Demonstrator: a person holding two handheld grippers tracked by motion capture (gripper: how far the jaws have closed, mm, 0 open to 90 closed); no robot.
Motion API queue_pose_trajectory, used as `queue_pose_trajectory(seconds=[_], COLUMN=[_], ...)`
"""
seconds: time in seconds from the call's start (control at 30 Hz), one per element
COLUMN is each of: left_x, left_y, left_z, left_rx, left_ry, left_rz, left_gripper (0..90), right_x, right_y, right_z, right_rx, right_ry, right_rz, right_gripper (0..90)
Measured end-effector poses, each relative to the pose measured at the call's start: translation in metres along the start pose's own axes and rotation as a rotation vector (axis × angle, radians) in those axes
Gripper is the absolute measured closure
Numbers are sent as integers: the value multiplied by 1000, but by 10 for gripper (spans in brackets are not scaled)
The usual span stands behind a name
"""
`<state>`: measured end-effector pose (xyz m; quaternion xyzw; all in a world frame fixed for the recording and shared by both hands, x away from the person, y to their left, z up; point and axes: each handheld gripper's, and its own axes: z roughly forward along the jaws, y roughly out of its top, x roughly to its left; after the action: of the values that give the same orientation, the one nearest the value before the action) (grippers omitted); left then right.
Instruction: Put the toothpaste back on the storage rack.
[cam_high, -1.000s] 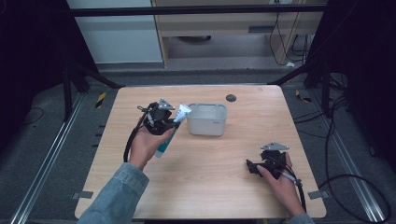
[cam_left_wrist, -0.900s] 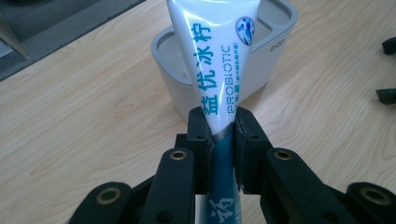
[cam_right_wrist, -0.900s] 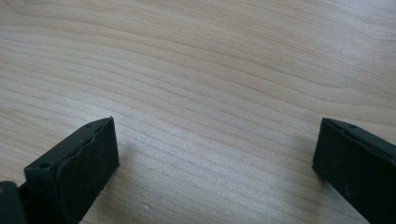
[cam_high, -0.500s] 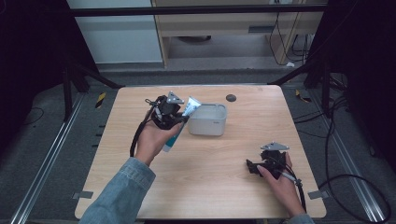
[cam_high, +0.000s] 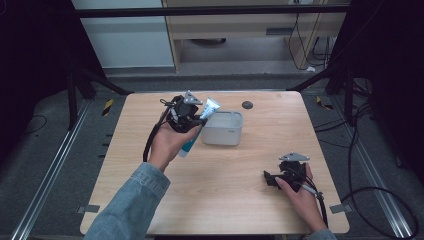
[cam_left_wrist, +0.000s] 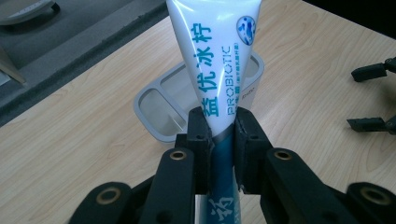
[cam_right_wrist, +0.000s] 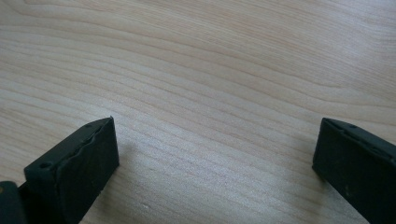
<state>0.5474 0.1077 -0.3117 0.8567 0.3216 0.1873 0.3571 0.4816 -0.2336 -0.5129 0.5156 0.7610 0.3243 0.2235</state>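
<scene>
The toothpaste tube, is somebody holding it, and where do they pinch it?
Yes. The left gripper pinches the toothpaste tube across its middle, where white turns teal. The right gripper is open and holds nothing.

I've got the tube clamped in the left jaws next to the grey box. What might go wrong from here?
1. The left gripper pinches the toothpaste tube on its soft body; the tube may slip or tilt.
2. The grey box is close beside the tube; the tube's end may catch its rim.
3. The box sits loose on the table, and the right gripper rests away from it.
</scene>
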Motion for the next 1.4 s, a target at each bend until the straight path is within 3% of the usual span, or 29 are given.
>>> queue_pose_trajectory(seconds=[0.37, 1.07, 1.4], left_x=[-4, -12, -4], left_y=[17, 42, 53], left_z=[1, 8, 14], left_rx=[-23, -60, -86], left_ry=[15, 5, 29], left_rz=[10, 4, -18], left_gripper=[781, 781, 780], right_x=[0, 0, 0], right_y=[0, 0, 0], right_z=[0, 0, 0], right_rx=[2, 2, 0], right_ry=[0, 0, -1], right_rz=[-1, 0, -8], right_gripper=[5, 5, 5])
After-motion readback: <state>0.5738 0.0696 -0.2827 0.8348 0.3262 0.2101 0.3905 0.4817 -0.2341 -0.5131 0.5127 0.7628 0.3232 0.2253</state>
